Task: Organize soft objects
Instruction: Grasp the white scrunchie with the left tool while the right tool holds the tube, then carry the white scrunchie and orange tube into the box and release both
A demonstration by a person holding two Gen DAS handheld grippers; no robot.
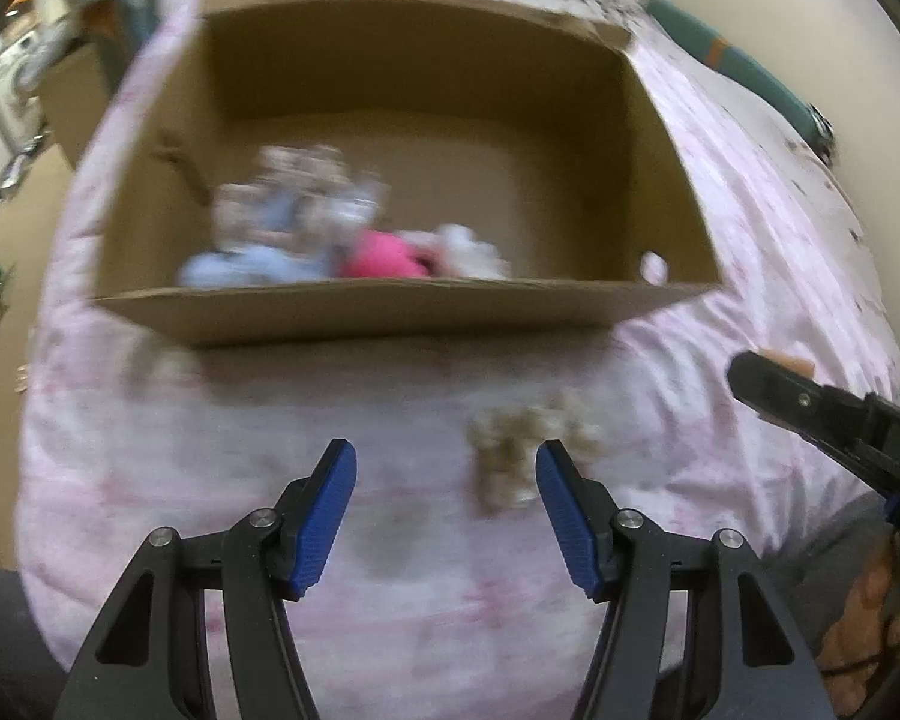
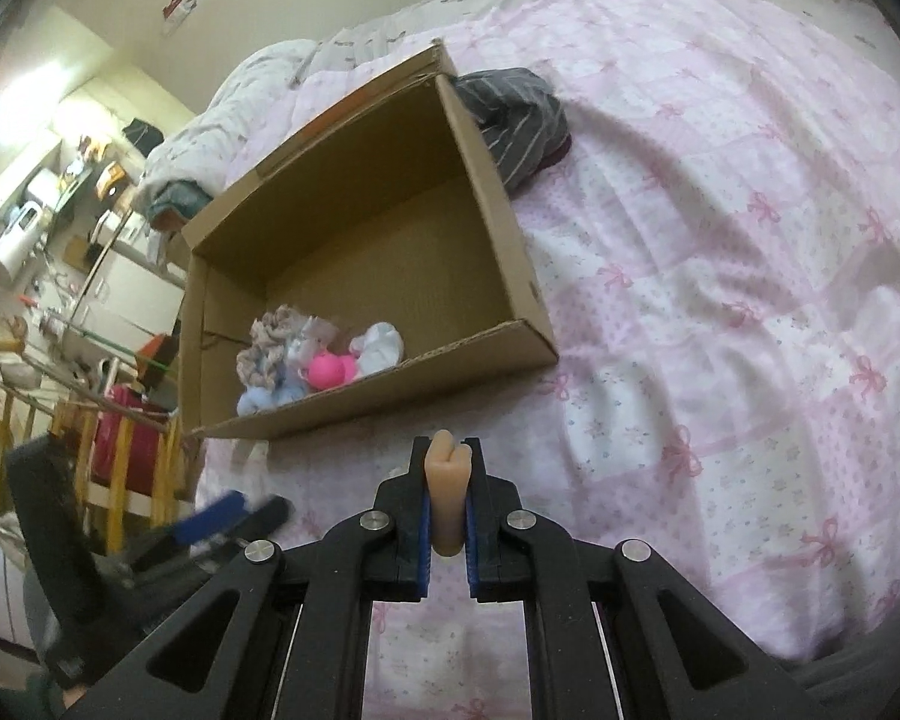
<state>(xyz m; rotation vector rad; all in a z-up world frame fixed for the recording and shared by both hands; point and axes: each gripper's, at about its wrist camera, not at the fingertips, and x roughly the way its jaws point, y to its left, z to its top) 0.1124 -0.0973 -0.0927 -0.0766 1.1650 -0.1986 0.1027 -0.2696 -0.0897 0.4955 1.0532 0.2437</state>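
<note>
An open cardboard box lies on a pink bedspread. Inside, at its near left, lie a pink soft toy, a light blue soft item, a white one and a patterned scrunchie. My left gripper is open and empty above the bed; a beige patterned soft item lies just ahead, near its right finger. My right gripper is shut on a beige soft piece, short of the box; it also shows in the left wrist view.
A grey striped garment lies behind the box's right wall. The pink bedspread spreads wide to the right. A teal object lies at the bed's far right. Furniture and clutter stand off the bed's left edge.
</note>
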